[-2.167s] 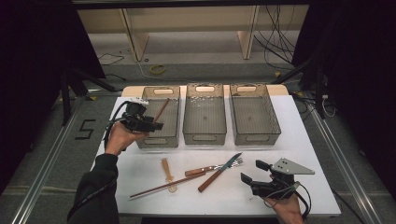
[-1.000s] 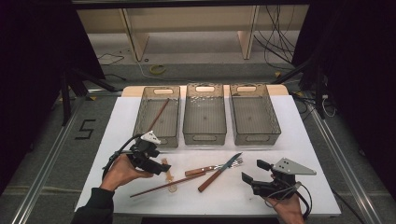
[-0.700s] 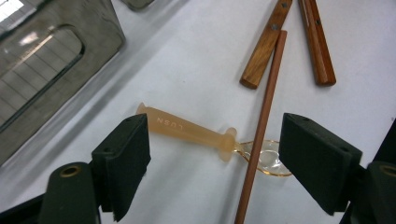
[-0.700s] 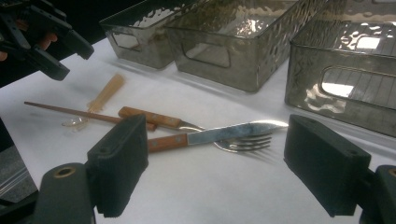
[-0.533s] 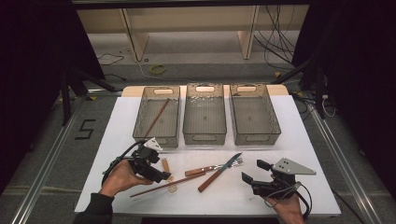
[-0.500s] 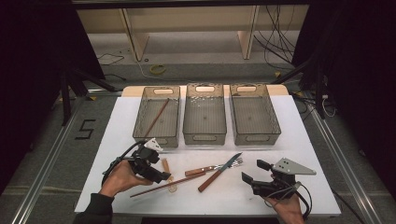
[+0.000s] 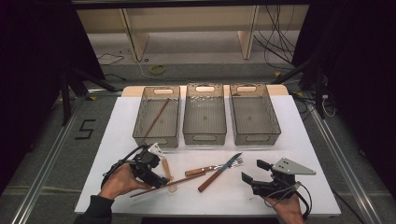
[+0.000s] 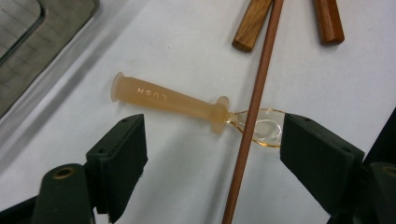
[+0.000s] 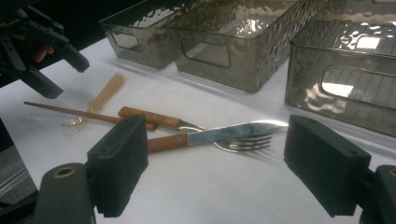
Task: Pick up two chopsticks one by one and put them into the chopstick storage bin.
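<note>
Left gripper (image 8: 210, 158), fingers (image 8: 119, 163) released, straddles the chopstick (image 8: 250, 121) crossing the plastic spoon (image 8: 187, 102); closing squarely on the chopstick alone looks best.

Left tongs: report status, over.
Left tongs open over the spoon, nothing held. Chopstick lies across its bowl, in the way. Right tongs open, facing knife and fork.

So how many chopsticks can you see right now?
2: one chopstick lies slanted in the left bin; the other chopstick lies on the table across the spoon, under the left gripper.
</note>
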Action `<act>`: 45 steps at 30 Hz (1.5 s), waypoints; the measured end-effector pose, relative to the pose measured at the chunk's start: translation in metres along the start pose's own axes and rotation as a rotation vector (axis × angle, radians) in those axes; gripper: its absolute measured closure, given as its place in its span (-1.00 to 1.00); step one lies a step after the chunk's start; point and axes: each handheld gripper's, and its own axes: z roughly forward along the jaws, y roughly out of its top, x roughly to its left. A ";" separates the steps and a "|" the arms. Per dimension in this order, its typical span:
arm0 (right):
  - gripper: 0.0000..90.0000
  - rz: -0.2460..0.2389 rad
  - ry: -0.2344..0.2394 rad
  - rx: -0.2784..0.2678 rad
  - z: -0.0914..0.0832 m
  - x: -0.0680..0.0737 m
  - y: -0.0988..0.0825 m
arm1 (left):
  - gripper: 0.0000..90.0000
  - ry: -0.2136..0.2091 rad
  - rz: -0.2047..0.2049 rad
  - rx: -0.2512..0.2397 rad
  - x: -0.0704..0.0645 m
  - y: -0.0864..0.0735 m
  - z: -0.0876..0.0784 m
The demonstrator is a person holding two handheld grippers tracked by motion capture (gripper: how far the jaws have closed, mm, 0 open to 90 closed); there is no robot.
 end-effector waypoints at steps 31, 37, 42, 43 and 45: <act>-0.49 -0.006 -0.001 0.004 0.000 0.001 0.000 | 0.35 -0.069 0.122 0.180 -0.011 -0.009 0.018; -0.49 -0.008 0.000 0.005 0.000 0.001 0.000 | 0.45 -0.068 0.142 0.198 -0.010 -0.010 0.022; -0.49 -0.009 0.001 0.007 0.000 0.001 0.000 | 0.59 -0.076 0.142 0.185 -0.008 -0.012 0.025; -0.49 -0.010 0.000 0.007 0.000 0.001 0.000 | 0.62 -0.075 0.152 0.193 -0.007 -0.013 0.026; -0.49 -0.010 0.000 0.007 0.000 0.001 0.000 | 0.68 -0.080 0.165 0.199 -0.006 -0.013 0.025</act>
